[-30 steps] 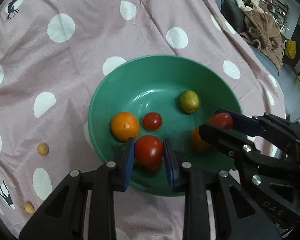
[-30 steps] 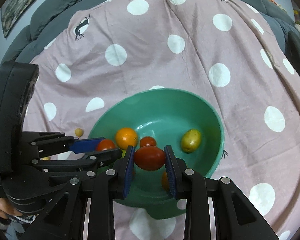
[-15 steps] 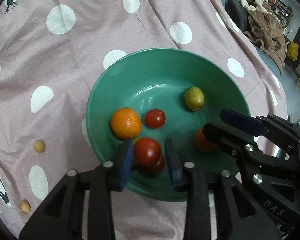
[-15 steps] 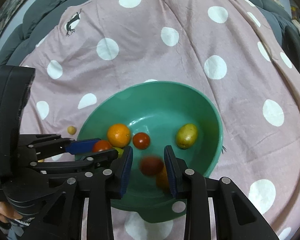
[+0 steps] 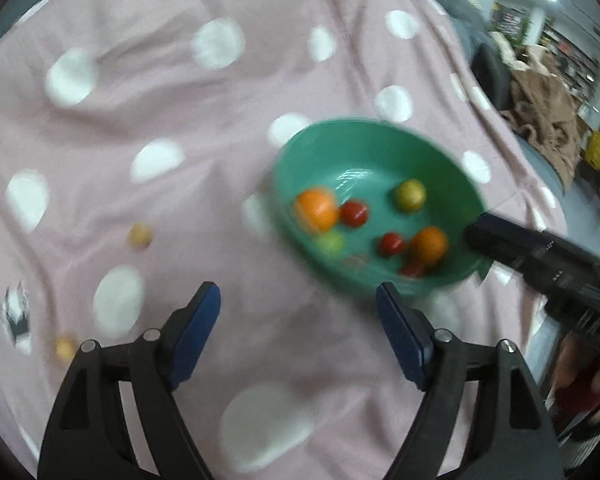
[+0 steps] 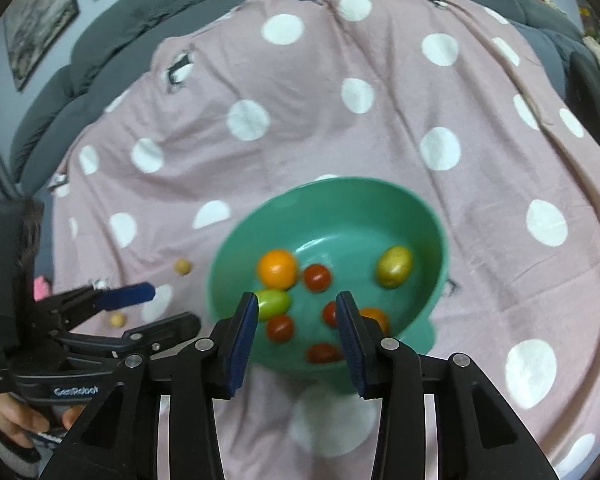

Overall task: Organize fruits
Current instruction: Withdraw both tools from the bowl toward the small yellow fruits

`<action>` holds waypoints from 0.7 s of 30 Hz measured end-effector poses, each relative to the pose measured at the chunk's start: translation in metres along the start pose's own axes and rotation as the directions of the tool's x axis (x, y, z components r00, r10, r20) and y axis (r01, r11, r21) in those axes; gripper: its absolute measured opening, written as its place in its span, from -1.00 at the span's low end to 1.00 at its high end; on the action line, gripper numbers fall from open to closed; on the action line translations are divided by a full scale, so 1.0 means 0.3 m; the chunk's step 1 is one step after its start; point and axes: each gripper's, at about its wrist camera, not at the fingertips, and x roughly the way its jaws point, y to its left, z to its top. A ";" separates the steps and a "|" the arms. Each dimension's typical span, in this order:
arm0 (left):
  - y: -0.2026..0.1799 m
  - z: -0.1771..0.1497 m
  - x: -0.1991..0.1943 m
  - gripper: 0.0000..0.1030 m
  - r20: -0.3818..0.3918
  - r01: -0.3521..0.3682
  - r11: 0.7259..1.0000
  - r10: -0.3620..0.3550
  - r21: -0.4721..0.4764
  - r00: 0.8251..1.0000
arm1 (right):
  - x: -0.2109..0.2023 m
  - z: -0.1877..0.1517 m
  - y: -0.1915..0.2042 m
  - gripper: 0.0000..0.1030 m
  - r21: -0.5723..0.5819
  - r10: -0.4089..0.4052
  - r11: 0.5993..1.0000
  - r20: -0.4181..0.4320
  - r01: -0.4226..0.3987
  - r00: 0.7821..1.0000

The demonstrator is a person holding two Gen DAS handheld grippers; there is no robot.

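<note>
On the pink cloth with white polka dots [image 6: 320, 128], two small tan round fruits lie at the far left — one [image 6: 182, 267] near the bowl's left side, the other [image 6: 116, 319] lower, just beside the left gripper's blue-padded fingers. That left gripper [image 5: 298, 328] hangs over bare cloth with its jaws spread wide and nothing between them; in the right wrist view it [image 6: 140, 308] sits left of the bowl.

Further right stands the round green plastic bowl [image 6: 432, 216], resting on the cloth and holding the gathered fruit. Along its left half lie a round orange [image 6: 277, 268] and, below it, a small green oval tomato [image 6: 274, 302] with a red tomato [image 6: 280, 328] under that. Toward the middle sit another red tomato [image 6: 317, 277], one partly behind the right finger [image 6: 329, 313], and one near the front rim [image 6: 323, 353]. A second orange [image 6: 374, 316] peeks out behind the same finger, and a yellow-green oval fruit [image 6: 394, 267] lies alone at the right.

Over the bowl's near edge, the right gripper [image 6: 296, 332] is parted and pinches nothing — the fruit shows through the gap. Both views are somewhat blurred.
</note>
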 end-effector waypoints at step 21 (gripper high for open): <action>0.560 -0.336 -0.208 0.45 0.022 -0.086 0.927 0.101 -0.365 0.995 | 0.137 -0.155 0.433 -0.20 -0.198 0.185 0.953 -0.212 -0.228 0.960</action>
